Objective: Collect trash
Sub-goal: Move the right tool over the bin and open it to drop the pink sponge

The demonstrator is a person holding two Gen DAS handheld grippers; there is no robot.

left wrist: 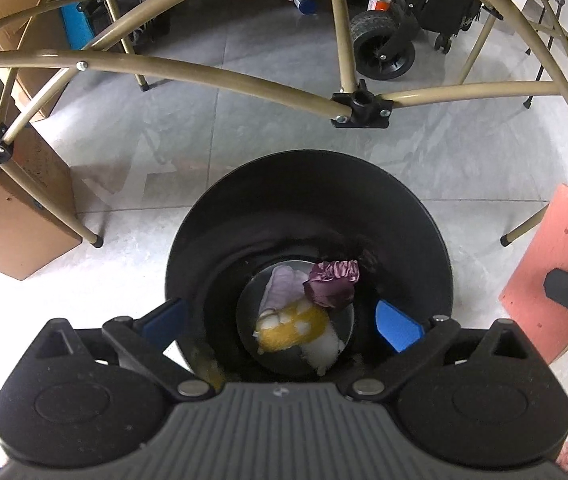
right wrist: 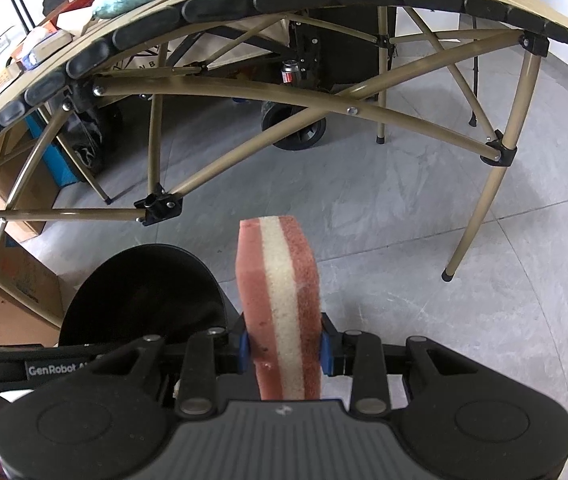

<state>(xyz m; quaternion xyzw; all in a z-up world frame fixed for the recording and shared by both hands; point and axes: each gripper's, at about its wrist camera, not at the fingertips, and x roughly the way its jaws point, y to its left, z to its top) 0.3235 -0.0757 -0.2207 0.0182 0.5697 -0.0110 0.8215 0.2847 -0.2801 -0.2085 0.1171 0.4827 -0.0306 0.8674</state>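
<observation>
While over bin (left wrist: 308, 208), L gripper (left wrist: 280, 324) agape.

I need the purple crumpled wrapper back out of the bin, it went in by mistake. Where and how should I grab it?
Come straight down from above: the bin is deep and narrow, so no side approach fits. Pinch the purple wrapper across its bunched top; it lies uppermost on the other trash, against the far right wall. The left gripper is already open over the mouth.
</observation>
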